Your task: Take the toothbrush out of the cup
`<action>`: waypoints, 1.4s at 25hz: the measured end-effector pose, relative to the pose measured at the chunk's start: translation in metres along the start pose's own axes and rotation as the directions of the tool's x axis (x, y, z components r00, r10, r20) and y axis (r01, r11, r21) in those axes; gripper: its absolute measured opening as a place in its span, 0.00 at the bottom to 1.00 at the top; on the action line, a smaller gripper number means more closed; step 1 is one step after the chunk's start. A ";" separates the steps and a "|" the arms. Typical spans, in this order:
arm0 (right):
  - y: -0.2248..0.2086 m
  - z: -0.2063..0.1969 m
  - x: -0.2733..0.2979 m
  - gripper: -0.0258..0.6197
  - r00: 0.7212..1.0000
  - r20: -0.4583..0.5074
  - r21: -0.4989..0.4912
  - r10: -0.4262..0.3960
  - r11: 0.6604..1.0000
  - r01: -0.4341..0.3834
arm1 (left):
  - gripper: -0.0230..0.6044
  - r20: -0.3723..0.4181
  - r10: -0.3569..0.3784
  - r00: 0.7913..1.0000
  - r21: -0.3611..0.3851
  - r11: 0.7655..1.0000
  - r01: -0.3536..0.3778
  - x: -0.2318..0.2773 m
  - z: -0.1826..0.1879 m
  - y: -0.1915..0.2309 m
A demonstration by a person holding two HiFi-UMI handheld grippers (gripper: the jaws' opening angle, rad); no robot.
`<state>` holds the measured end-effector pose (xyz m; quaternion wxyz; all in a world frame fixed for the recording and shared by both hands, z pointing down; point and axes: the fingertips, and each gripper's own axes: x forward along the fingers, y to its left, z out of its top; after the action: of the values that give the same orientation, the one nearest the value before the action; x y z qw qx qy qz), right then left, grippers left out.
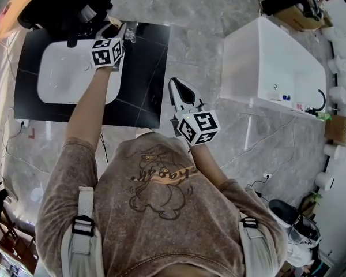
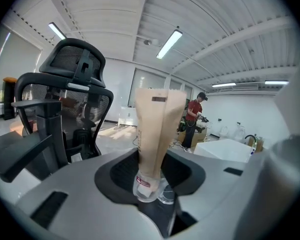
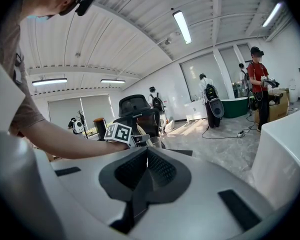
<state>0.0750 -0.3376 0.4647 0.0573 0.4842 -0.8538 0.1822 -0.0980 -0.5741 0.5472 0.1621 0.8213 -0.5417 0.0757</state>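
A toothbrush in a flat beige wrapper (image 2: pixel 157 129) stands upright in a small clear cup (image 2: pixel 147 189). In the head view the cup (image 1: pixel 130 31) sits at the back edge of the black counter (image 1: pixel 144 79). My left gripper (image 2: pixel 151 156) reaches to it from the near side, and its dark pads (image 2: pixel 122 171) sit against both sides of the wrapper just above the cup. In the head view the left gripper (image 1: pixel 124 32) is at the cup. My right gripper (image 1: pixel 176 88) hovers off the counter's right edge, shut with nothing in it (image 3: pixel 146 156).
A white basin (image 1: pixel 63 74) is set into the counter left of the cup. A black office chair (image 2: pixel 65 114) stands close behind the counter. A white tub (image 1: pixel 265 62) is to the right across the marble floor. A person in red (image 2: pixel 192 119) stands far off.
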 end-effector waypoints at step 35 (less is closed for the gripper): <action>0.040 -0.011 -0.007 0.07 0.997 0.016 -0.001 0.082 0.997 -0.082 | 0.17 0.180 0.026 0.983 -0.075 0.997 -0.013 -0.140 0.059 -0.036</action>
<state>0.0436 -0.3092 0.4622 0.0433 0.4502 -0.8735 0.1804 -0.1244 -0.4611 0.4434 0.1418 0.8130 -0.5645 -0.0175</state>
